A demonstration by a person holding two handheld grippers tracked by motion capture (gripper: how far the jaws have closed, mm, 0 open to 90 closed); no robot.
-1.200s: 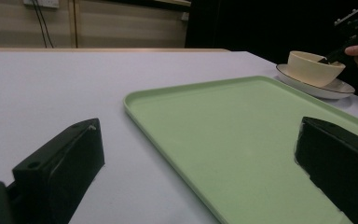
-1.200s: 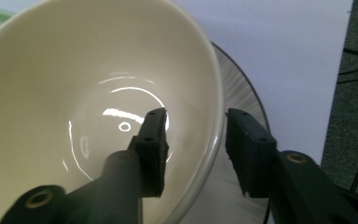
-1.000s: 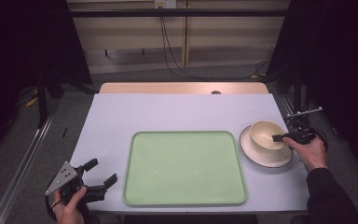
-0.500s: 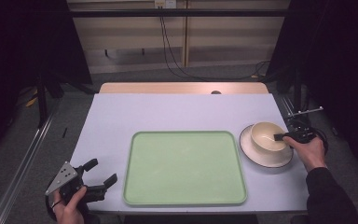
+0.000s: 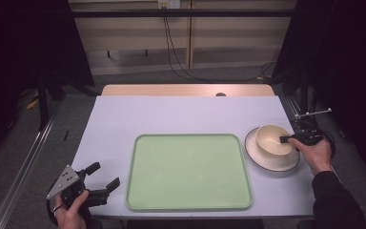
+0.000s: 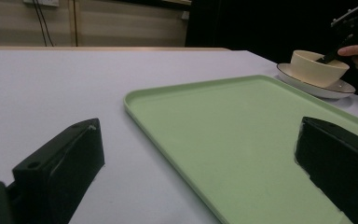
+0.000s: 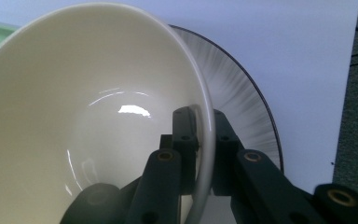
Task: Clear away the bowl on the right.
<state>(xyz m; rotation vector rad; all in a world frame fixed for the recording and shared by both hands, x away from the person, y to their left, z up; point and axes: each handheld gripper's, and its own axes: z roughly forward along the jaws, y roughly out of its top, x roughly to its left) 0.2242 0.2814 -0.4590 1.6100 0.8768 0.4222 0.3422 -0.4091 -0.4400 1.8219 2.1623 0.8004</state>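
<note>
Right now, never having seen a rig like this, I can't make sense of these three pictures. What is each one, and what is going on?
A person works at a table with a hand-held two-jaw gripper in each hand. The high view looks down from above; the other two come from cameras riding on the grippers. On the table lie a green tray and a cream bowl standing on a plate. The right gripper has just closed its jaws on the bowl's rim, one jaw inside and one outside. The left gripper rests open at the table's near left corner, holding nothing.
</note>
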